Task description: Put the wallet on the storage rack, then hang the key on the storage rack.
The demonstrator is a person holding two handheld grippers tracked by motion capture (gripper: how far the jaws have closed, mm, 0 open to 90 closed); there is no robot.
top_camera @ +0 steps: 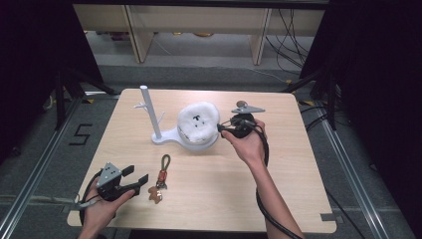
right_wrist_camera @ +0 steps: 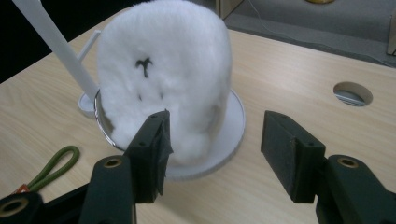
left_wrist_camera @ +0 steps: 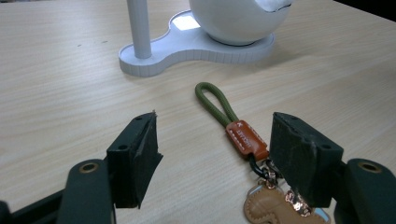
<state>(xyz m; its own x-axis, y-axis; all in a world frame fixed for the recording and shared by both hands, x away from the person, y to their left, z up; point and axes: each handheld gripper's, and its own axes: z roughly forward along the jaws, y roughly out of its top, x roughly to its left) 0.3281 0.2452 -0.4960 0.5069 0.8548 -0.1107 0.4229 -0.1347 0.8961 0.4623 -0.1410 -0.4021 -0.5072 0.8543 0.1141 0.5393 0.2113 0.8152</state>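
A white stand with a thin post and side pegs stands mid-table; its base carries a round white bowl topped by a fluffy white plush. A keychain lies flat in front: green cord loop, brown leather tag, tan bear-shaped charm. My left gripper rests open at the front left, its jaws on either side of the keychain's lower end without touching it. My right gripper is open just right of the plush, nothing between its jaws.
The wooden table has a round hole near its far right. Black cables trail from both grippers over the front edge. Beyond the table are grey floor, shelf legs and dark curtains on both sides.
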